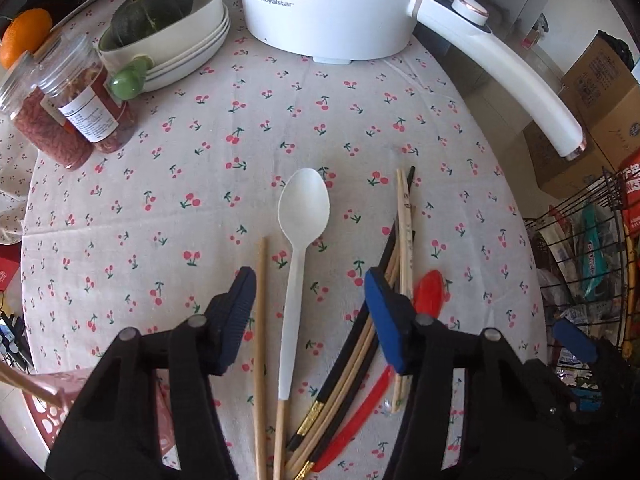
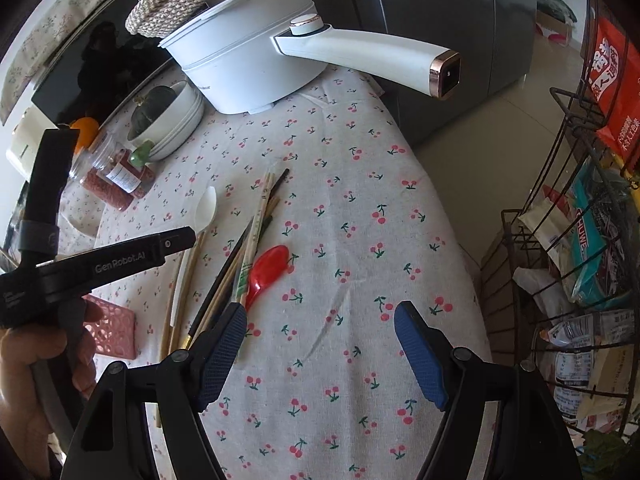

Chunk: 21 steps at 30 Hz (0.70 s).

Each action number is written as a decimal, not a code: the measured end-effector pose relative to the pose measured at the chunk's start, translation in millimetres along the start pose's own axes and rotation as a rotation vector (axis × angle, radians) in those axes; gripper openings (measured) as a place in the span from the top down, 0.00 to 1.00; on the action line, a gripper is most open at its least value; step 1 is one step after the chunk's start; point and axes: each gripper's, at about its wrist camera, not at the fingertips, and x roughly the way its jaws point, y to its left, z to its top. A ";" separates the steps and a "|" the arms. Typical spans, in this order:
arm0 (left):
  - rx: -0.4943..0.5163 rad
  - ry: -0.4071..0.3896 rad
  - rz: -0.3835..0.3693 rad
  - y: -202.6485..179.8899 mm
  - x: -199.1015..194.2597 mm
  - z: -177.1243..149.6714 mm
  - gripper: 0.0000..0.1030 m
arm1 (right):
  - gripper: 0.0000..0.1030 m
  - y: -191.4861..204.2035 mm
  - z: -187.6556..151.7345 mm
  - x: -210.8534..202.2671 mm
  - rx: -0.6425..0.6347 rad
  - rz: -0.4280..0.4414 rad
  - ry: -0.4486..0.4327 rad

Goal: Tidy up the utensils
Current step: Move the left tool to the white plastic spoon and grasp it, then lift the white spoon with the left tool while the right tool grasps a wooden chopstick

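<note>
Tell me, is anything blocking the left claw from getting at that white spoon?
Nothing visible blocks it. The left gripper is open, and the white spoon lies on the tablecloth right between its fingers. One loose chopstick lies close beside the spoon's handle, inside the same gap, so it might get pinched along with the spoon.

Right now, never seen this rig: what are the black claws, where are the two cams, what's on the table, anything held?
No robot arm here: a person holds a two-finger gripper in each hand, each with a fisheye camera looking along its fingers.

Left wrist view: the left gripper, jaws open, hovers over a white spoon and a single chopstick. Nothing is held.

Right wrist view: the right gripper, jaws open and empty, sits above bare tablecloth, with the left gripper off to the side.

Also on the cloth: a bundle of chopsticks, a red spoon, a pink basket, a white electric pot, jars and a squash in stacked bowls.
</note>
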 end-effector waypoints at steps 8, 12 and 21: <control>0.017 0.007 0.065 -1.6 33.4 24.2 0.48 | 0.25 -10.8 -0.3 15.5 0.009 -0.008 0.037; 0.025 0.005 0.063 -4.2 43.7 31.4 0.59 | 0.25 -15.0 0.2 17.7 0.014 -0.018 0.036; 0.013 -0.068 0.012 -4.0 19.2 18.5 0.65 | 0.25 -19.3 0.5 19.4 0.030 -0.043 0.041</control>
